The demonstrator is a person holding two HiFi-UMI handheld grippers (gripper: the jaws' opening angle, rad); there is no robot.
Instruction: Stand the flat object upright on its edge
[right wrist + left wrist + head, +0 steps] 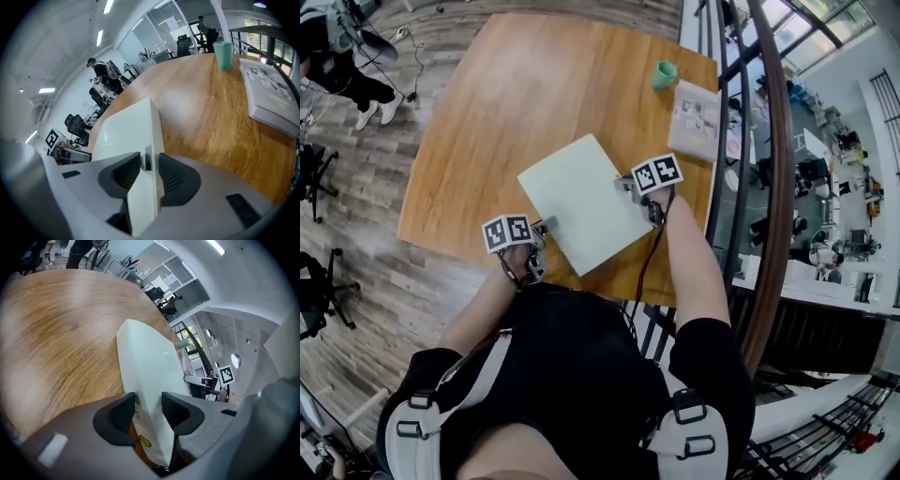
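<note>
A flat white slab [581, 202] lies low over the wooden table [487, 112] in front of me, held at two opposite sides. My left gripper [546, 228] has the slab's near-left edge [150, 366] between its jaws [149, 408], and both pads lie against it. My right gripper [630, 186] straddles the right edge, where a small port shows [147, 161]. Its jaws [150, 171] stand wide, one above the slab's top face [126, 126] and one below, with a thin dark gap at the lower pad.
A teal cup [665, 75] stands at the table's far right corner, with a printed booklet [696, 120] beside it. A glass railing [773, 187] runs just past the table's right edge. A person stands on the floor at the far left [337, 56].
</note>
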